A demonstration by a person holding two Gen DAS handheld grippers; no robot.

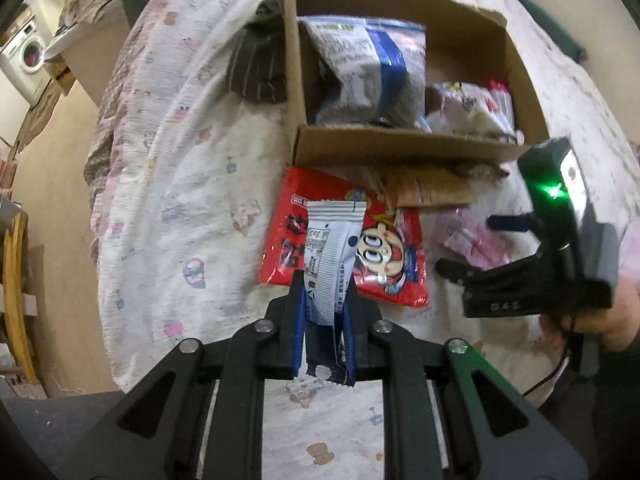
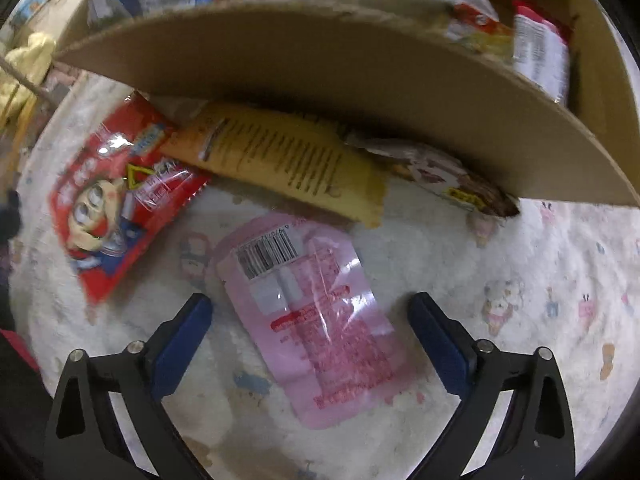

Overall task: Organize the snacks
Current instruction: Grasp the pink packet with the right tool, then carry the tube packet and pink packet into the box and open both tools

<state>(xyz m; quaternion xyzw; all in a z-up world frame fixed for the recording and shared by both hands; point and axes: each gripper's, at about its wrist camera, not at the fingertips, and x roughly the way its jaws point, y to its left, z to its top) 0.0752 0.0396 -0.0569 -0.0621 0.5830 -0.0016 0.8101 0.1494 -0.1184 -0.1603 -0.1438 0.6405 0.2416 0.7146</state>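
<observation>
1. cardboard box (image 1: 400,148) sits on the bedspread (image 1: 192,184), several snack bags inside it
2. cartoon snack bag (image 2: 116,200) lies in front of the box, toward its left corner
3. yellowish packet (image 2: 280,160) is tucked under the box's front flap
4. flat pouch (image 2: 316,320) lies nearer than the box, apart from it

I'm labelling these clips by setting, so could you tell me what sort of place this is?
Most likely a lived-in home, perhaps a bedroom. The cardboard box of snacks sits on a cartoon-print quilt that looks like bedding, a washing machine stands in the far corner, and clothes are heaped nearby.
</observation>
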